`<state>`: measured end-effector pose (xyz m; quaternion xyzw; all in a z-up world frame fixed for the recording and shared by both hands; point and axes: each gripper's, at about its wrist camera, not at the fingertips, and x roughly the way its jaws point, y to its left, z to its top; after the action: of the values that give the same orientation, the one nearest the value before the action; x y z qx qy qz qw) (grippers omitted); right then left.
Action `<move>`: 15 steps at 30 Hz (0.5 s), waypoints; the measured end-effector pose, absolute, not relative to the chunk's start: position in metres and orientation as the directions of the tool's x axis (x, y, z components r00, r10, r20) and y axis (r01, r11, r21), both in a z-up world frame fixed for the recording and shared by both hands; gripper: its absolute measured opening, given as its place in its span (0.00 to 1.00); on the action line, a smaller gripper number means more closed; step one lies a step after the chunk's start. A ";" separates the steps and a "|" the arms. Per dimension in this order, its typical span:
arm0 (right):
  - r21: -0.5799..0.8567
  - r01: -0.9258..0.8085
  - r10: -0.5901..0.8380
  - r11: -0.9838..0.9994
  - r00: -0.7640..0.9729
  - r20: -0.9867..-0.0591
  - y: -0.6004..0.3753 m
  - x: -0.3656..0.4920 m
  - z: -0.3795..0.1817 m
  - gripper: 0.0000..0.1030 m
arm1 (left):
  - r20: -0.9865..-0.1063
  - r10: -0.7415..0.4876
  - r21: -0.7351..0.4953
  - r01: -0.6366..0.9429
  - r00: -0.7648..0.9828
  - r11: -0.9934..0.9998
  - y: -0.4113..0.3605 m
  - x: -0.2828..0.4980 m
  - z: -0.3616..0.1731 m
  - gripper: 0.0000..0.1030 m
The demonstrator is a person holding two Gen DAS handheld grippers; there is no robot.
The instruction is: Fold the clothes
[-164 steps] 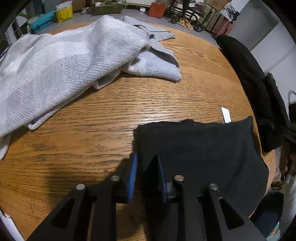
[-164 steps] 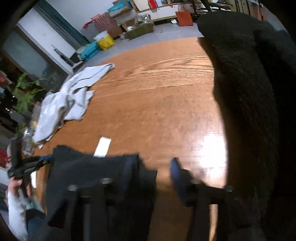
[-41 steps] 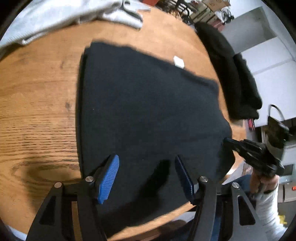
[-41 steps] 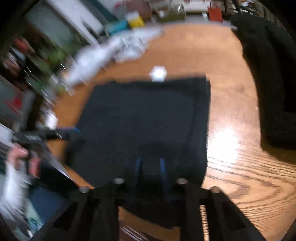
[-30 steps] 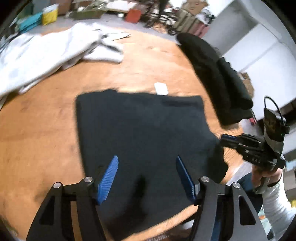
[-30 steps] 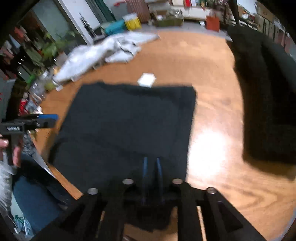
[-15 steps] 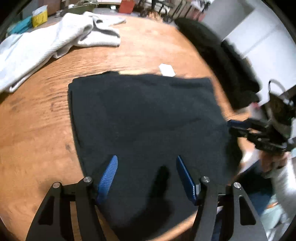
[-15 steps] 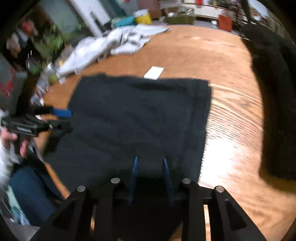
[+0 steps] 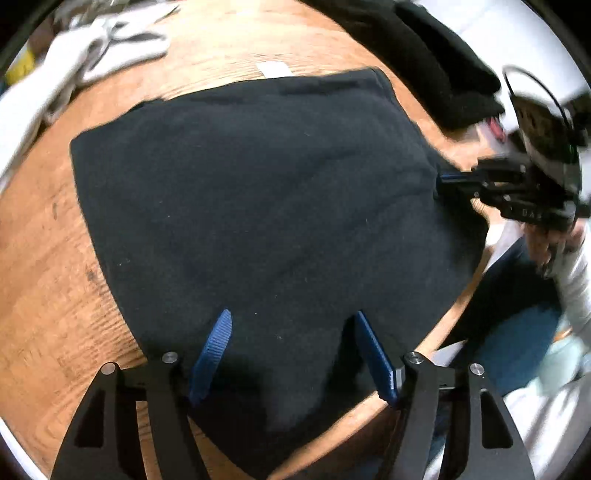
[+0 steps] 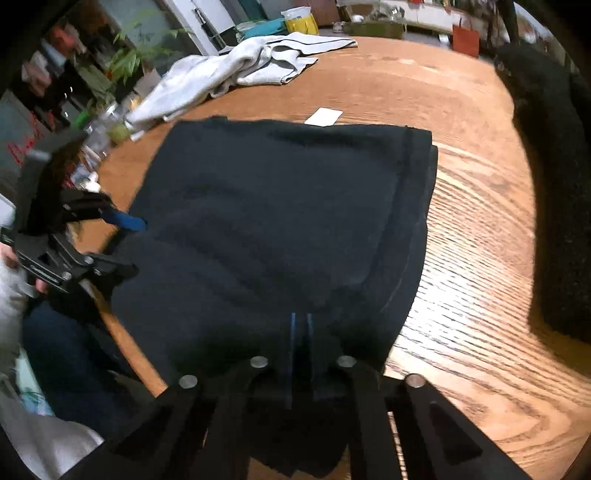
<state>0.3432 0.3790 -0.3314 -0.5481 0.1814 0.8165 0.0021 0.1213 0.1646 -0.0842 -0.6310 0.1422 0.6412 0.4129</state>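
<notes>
Your right gripper (image 10: 301, 325) is pinched on the near edge of the folded black knit garment (image 9: 258, 192) on the round wooden table (image 10: 480, 221), while your left gripper (image 9: 291, 347) hangs spread wide above it.

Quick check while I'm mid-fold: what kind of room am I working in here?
Probably a lived-in home or a workshop-like room, not a lab bench. You're at a round wooden table, with houseplants, storage bins and cluttered shelves behind it, and laundry, a grey garment, piled at the far edge.
</notes>
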 end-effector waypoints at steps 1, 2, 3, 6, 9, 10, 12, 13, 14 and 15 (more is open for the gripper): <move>0.274 -0.223 -0.167 -0.935 -0.404 -0.900 0.382 0.340 -0.329 0.20 | -0.926 0.364 -0.331 -0.684 0.101 -0.650 0.161 0.112 -0.081 0.68; 0.254 -0.245 -0.139 -0.936 -0.407 -0.903 0.384 0.337 -0.327 0.39 | -0.924 0.376 -0.323 -0.657 0.065 -0.681 0.158 0.104 -0.077 0.68; 0.235 -0.266 -0.110 -0.935 -0.411 -0.905 0.387 0.333 -0.326 0.55 | -0.922 0.387 -0.317 -0.629 0.028 -0.710 0.154 0.095 -0.073 0.68; 0.176 -0.329 -0.025 -0.928 -0.416 -0.909 0.394 0.324 -0.320 0.59 | -0.921 0.372 -0.255 -0.547 -0.112 -0.797 0.152 0.077 -0.070 0.70; 0.101 -0.338 0.047 -0.936 -0.401 -0.915 0.390 0.314 -0.321 0.58 | -0.943 0.298 -0.162 -0.573 -0.151 -0.804 0.164 0.075 -0.081 0.70; 0.070 -0.318 0.066 -0.945 -0.397 -0.915 0.385 0.313 -0.325 0.57 | -0.956 0.257 -0.126 -0.588 -0.143 -0.799 0.168 0.075 -0.087 0.70; 0.045 -0.280 0.067 -0.959 -0.380 -0.923 0.388 0.323 -0.326 0.63 | -0.971 0.192 -0.064 -0.625 -0.140 -0.778 0.174 0.079 -0.101 0.76; 0.050 -0.265 0.049 -0.963 -0.354 -0.934 0.391 0.325 -0.331 0.64 | -0.975 0.167 -0.034 -0.644 -0.147 -0.764 0.176 0.082 -0.105 0.77; 0.061 -0.254 0.025 -0.965 -0.320 -0.947 0.393 0.324 -0.338 0.64 | -0.978 0.151 -0.019 -0.654 -0.146 -0.756 0.177 0.082 -0.108 0.77; 0.089 -0.263 -0.002 -0.961 -0.312 -0.950 0.397 0.325 -0.340 0.65 | -0.980 0.156 -0.038 -0.644 -0.126 -0.764 0.174 0.079 -0.108 0.77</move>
<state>0.3248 0.3974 -0.3405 -0.5809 0.1143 0.8018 0.0813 0.0790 0.1743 -0.1084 -0.6002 0.2035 0.7223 0.2768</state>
